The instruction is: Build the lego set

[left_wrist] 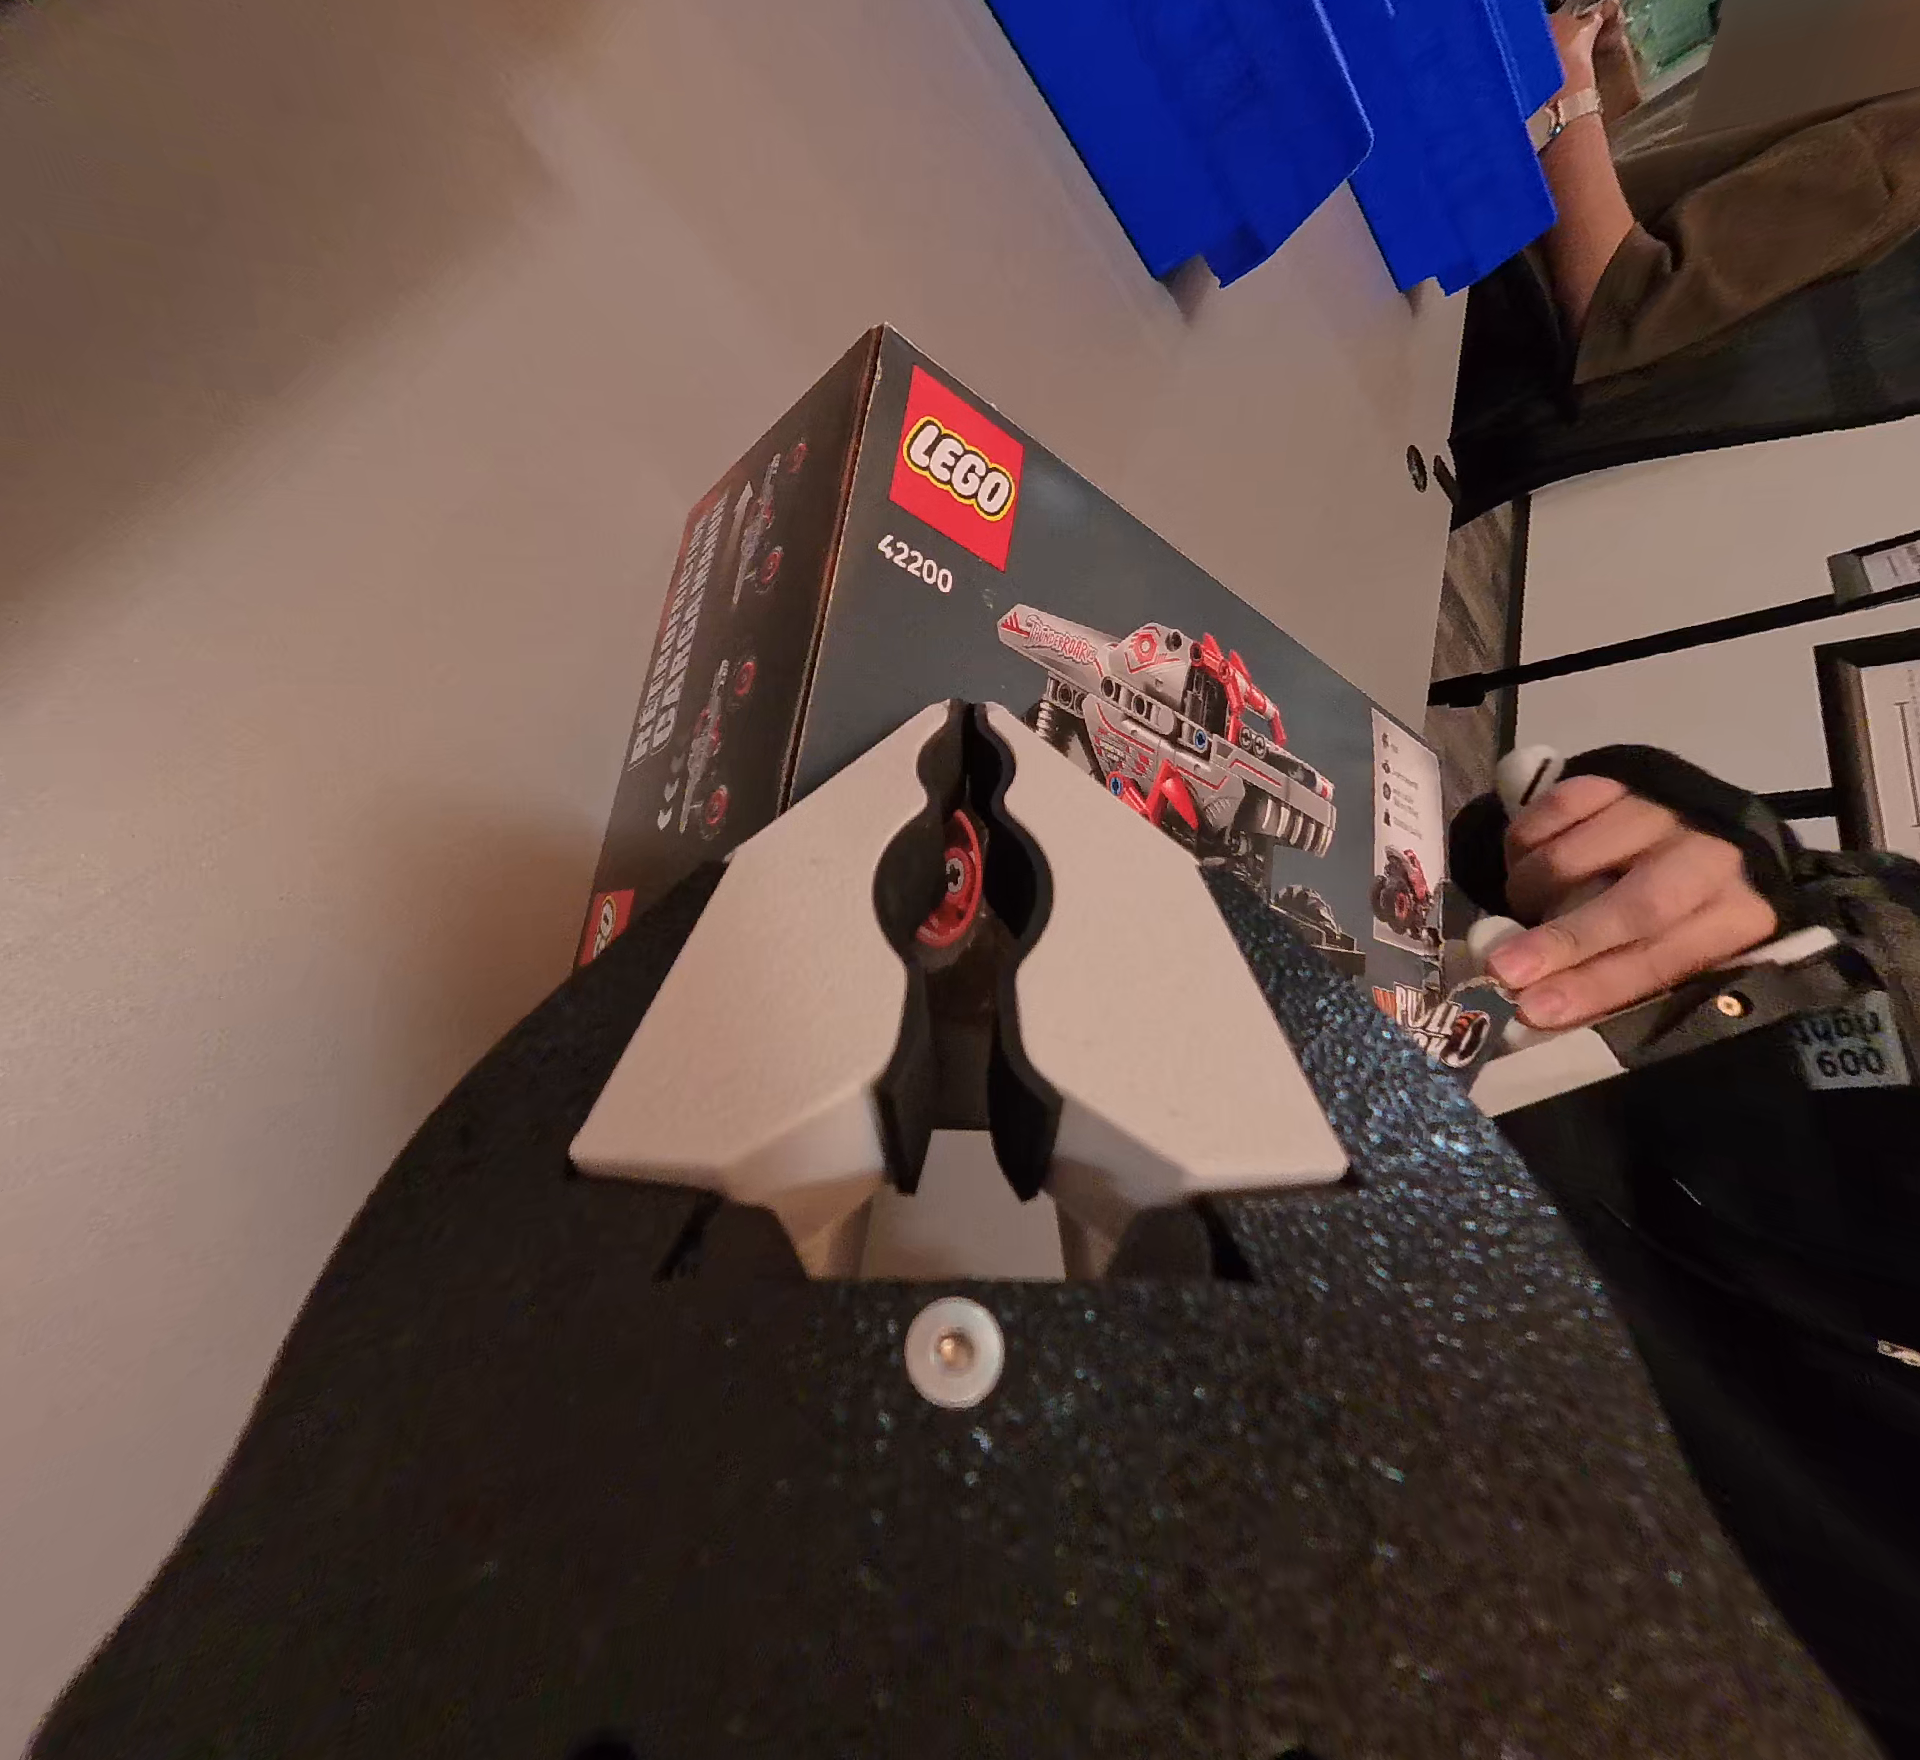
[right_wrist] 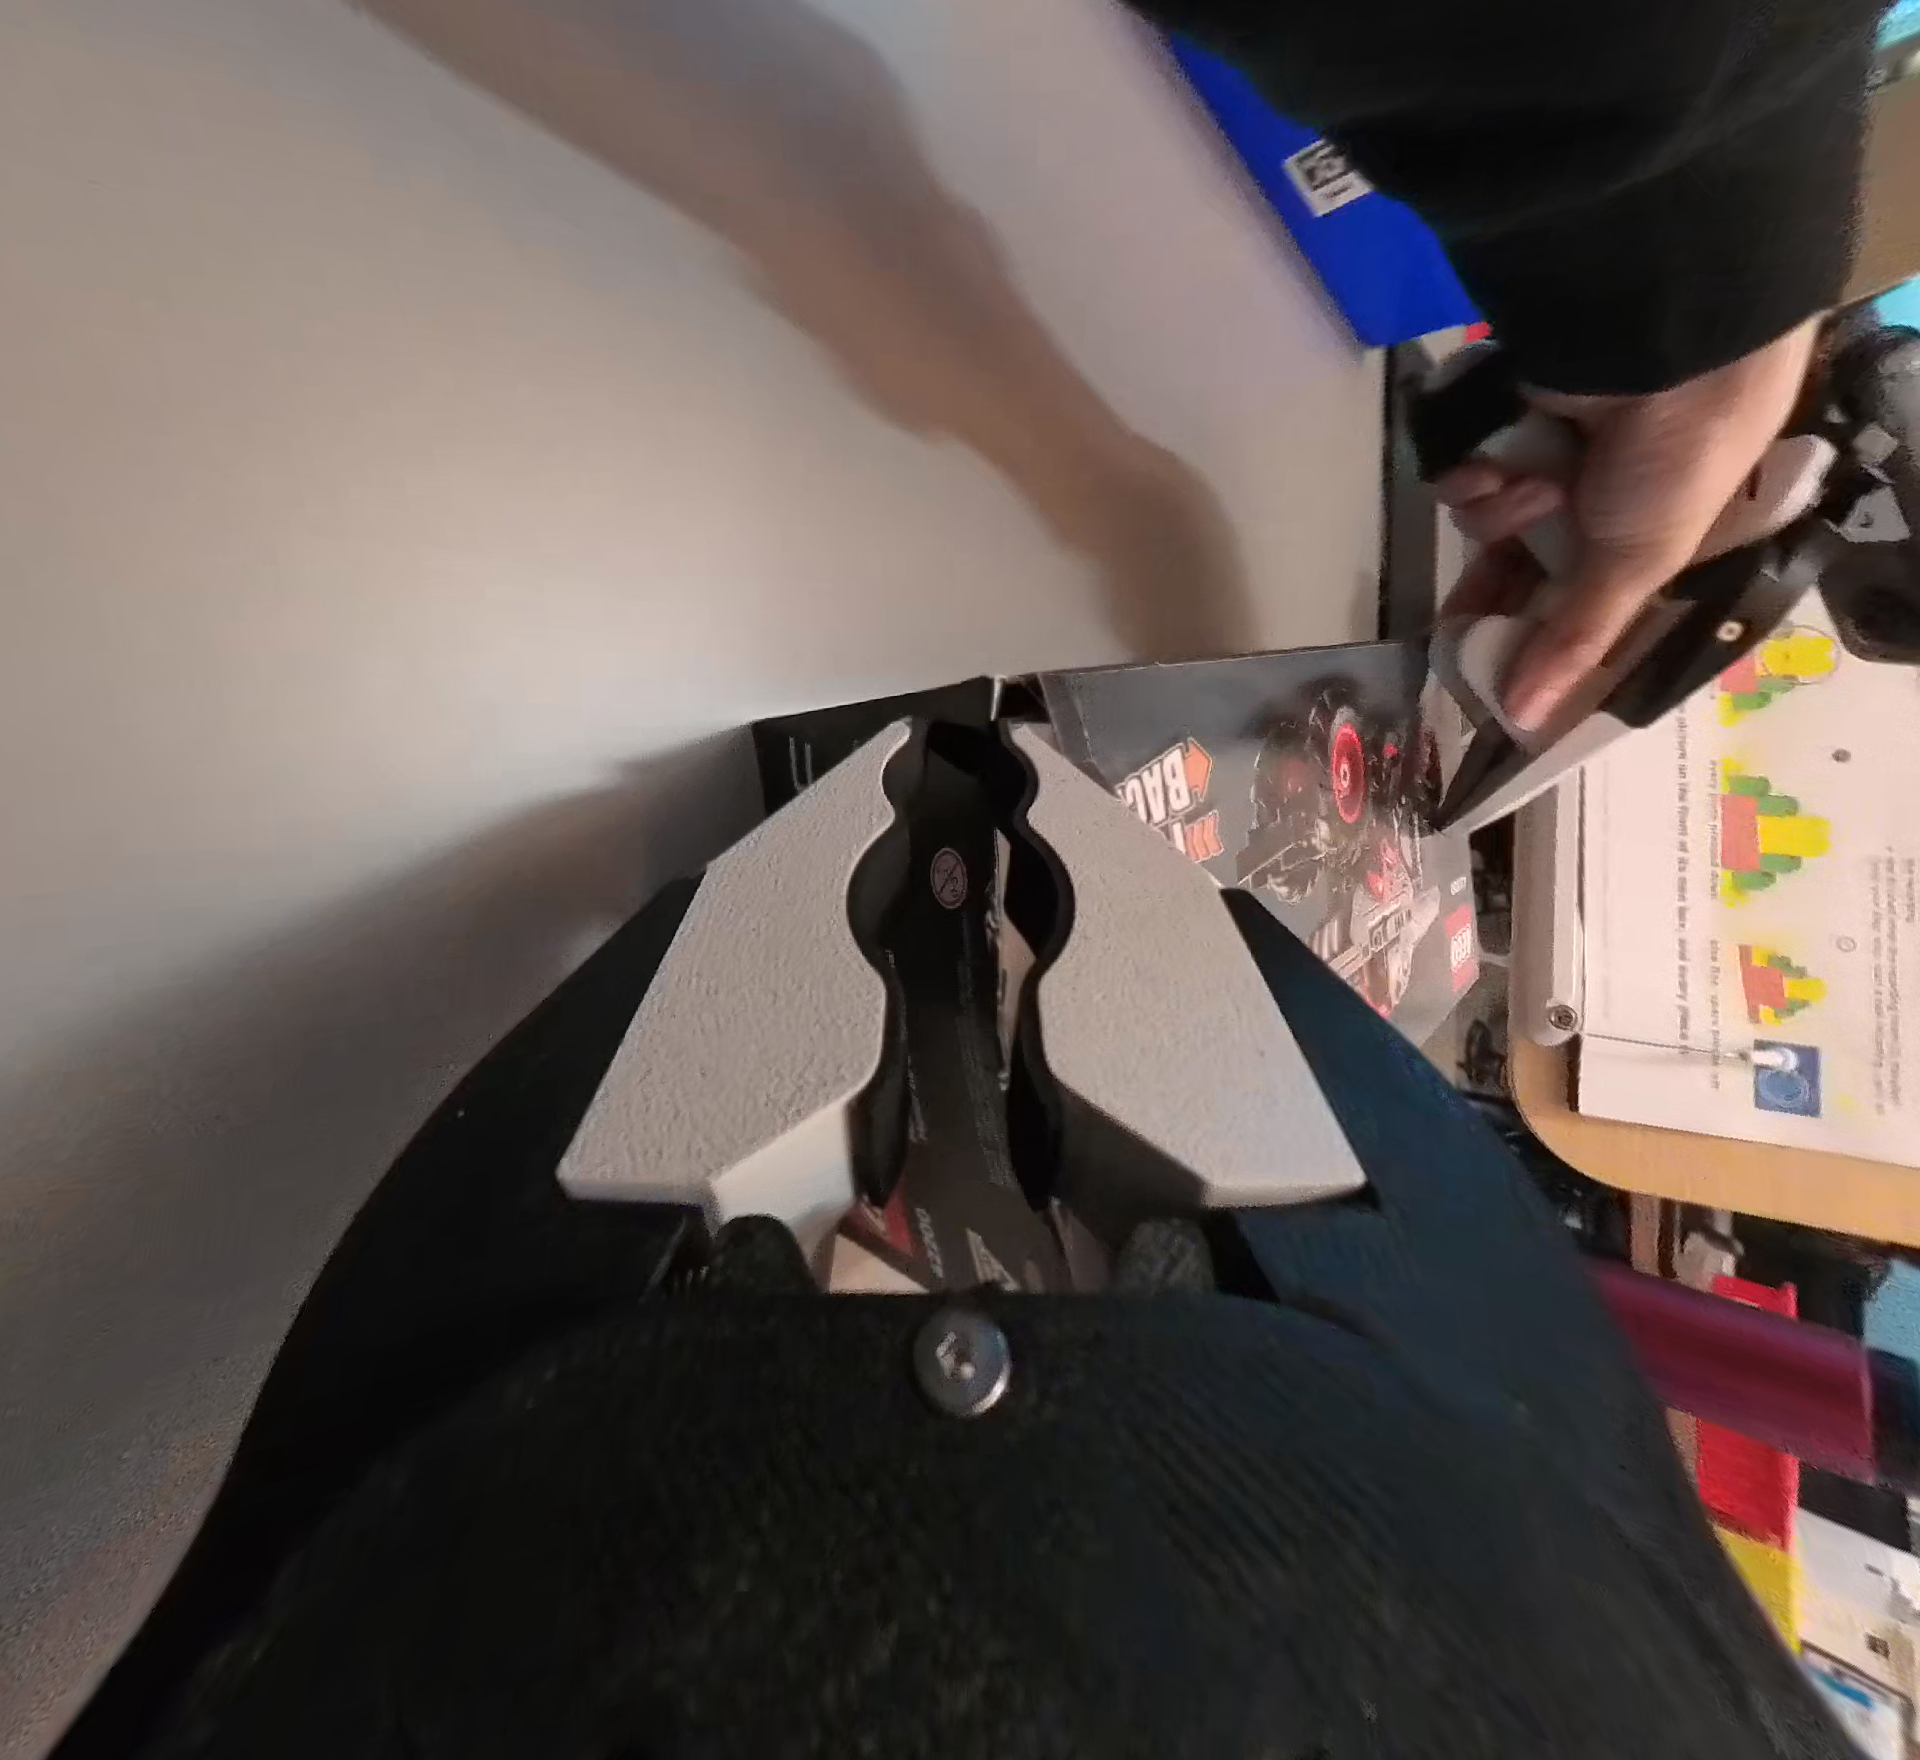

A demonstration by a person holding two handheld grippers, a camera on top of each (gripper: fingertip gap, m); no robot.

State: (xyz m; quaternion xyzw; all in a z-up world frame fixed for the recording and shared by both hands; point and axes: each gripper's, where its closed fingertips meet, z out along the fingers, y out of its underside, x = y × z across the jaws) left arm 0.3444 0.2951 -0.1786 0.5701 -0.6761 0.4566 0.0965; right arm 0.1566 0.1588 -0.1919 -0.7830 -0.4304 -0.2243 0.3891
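The Lego set box, dark with a red and grey truck pictured on it, stands on the white table. My left gripper is shut, its tips against the lower front face of the box. In the right wrist view the box lies ahead and my left gripper touches its printed face. My right gripper is shut on the black end panel of the box, which runs between its fingers. It also shows in the left wrist view at the box's right end, held by a hand.
Blue plastic bins stand behind the box near the table's far edge. A printed sheet with brick pictures lies on a wooden board to the right, past the table edge. A person's sleeve hangs above.
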